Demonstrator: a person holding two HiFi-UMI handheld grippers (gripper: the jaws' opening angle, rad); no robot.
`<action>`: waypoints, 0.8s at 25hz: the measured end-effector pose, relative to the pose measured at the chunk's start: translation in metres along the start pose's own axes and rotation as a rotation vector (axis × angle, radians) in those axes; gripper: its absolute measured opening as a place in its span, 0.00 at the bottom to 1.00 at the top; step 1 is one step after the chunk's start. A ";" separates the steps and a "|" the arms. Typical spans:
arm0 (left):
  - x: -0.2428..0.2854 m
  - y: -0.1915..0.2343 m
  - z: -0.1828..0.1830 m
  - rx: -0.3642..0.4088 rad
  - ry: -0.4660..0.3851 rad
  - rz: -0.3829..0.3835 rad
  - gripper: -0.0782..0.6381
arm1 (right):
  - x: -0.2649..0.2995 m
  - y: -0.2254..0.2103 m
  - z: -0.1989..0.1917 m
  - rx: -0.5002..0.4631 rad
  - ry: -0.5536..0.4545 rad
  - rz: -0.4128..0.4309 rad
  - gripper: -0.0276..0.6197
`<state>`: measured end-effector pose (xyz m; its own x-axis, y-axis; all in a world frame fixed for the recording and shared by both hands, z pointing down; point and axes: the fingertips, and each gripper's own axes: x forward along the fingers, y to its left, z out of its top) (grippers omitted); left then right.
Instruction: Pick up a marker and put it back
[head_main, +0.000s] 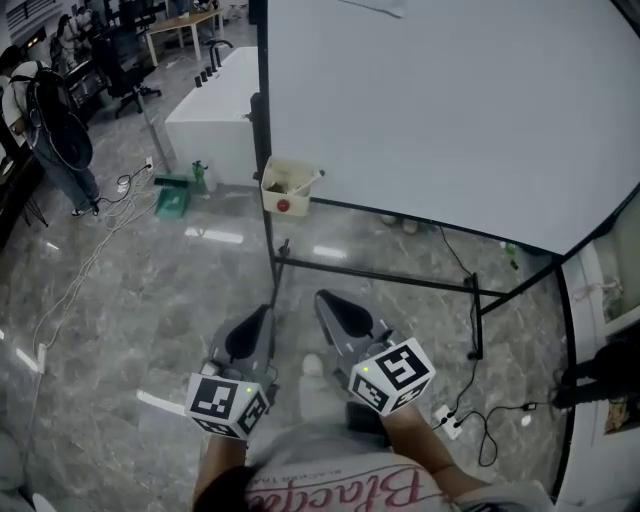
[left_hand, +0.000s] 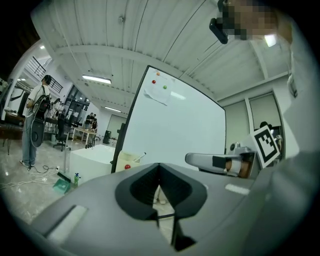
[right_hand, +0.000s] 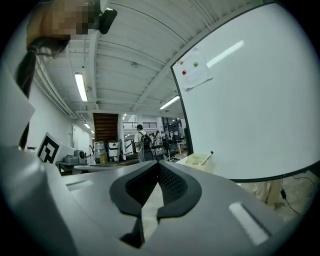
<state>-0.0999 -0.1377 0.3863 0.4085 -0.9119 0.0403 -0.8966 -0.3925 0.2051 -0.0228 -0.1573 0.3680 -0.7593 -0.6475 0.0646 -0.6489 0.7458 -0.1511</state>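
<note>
**Step 1 of 2: nothing grabbed yet**

The left gripper (head_main: 264, 313) and right gripper (head_main: 326, 299) are both pinched closed with nothing in them. The marker (head_main: 306, 182) is well ahead of both tips, poking out of the beige holder box (head_main: 270, 198) on the whiteboard (head_main: 450, 110) frame. My guess for next: reach forward, spread 1 set of jaws, and close on the barrel.

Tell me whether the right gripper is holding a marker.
No: the right gripper is shut on nothing, while a marker sticks out of the box by the whiteboard.
</note>
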 end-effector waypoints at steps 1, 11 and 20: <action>0.014 0.006 0.004 0.002 -0.003 0.004 0.11 | 0.012 -0.013 0.003 0.008 0.003 -0.003 0.05; 0.137 0.049 0.033 0.043 -0.020 0.019 0.11 | 0.113 -0.136 0.006 0.077 0.107 -0.065 0.11; 0.184 0.090 0.039 0.044 0.007 0.044 0.11 | 0.171 -0.195 -0.023 0.217 0.175 -0.139 0.26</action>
<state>-0.1124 -0.3453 0.3736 0.3697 -0.9275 0.0547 -0.9202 -0.3574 0.1596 -0.0273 -0.4096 0.4313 -0.6733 -0.6903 0.2650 -0.7356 0.5890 -0.3345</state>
